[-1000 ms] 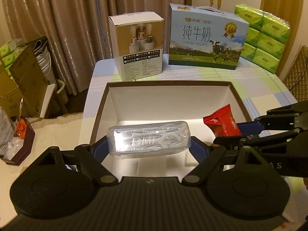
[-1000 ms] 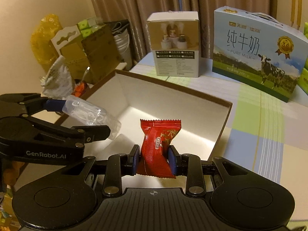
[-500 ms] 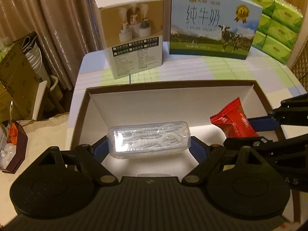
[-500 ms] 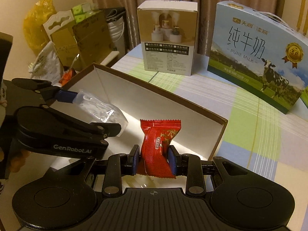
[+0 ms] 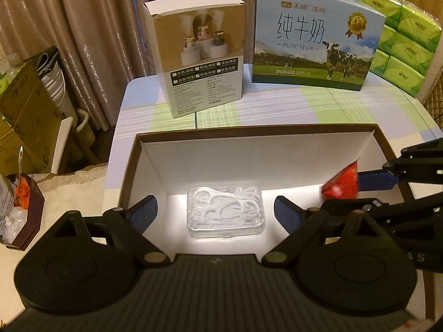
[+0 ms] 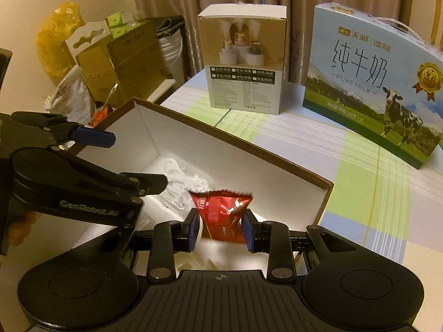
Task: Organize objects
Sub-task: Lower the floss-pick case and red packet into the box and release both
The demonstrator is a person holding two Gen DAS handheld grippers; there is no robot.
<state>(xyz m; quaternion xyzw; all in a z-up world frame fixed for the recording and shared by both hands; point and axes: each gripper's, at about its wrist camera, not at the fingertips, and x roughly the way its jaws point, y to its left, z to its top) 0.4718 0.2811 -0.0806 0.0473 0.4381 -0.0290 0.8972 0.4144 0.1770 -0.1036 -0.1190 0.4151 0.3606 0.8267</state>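
Ahead of both my tools sat the open box [image 5: 257, 132], brown-rimmed and white inside, on the checked tablecloth [image 5: 277, 105]. Past its far rim stood the milk carton [image 5: 313, 36] and a smaller product box [image 5: 199, 52]. My left gripper [image 5: 216, 211] had its jaws spread and opening, and the clear floss-pick case [image 5: 224, 212] lay flat on the box floor between and below them, touching neither pad. My right gripper [image 6: 220, 229] was opening too; the red candy packet [image 6: 221, 213] sat blurred between its blue pads, the grip apparently released.
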